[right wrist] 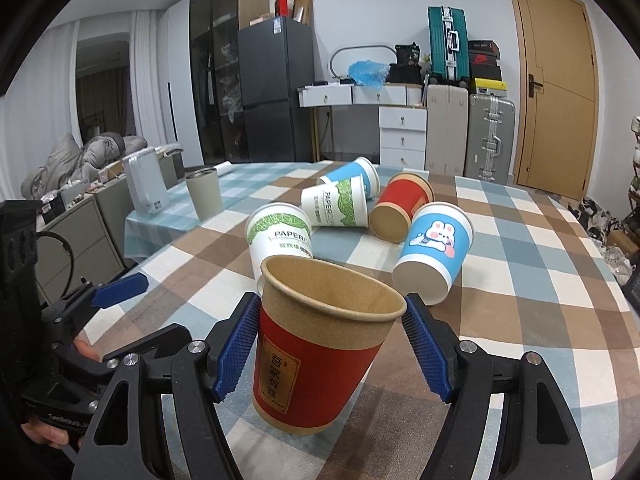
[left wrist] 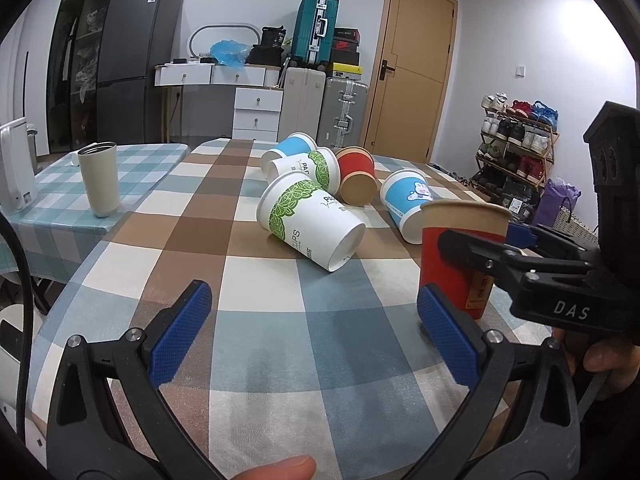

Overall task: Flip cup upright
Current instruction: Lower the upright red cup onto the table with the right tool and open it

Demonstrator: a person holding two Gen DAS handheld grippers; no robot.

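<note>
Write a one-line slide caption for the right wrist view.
Right claw brackets an upright red paper cup on the checked tablecloth, five more cups lying toppled behind.

A lived-in home, likely a dining room doubling as storage. A worktop (left wrist: pixel 280 320) under a checked cloth sits before a tall grey fridge (left wrist: pixel 132 64), white drawers (left wrist: pixel 256 112) and stacked suitcases (left wrist: pixel 316 80). A shoe rack (left wrist: pixel 516 140) stands near the wooden door (left wrist: pixel 416 68); curtains (right wrist: pixel 140 80) and piled bedding (right wrist: pixel 80 156) show at the side.
</note>
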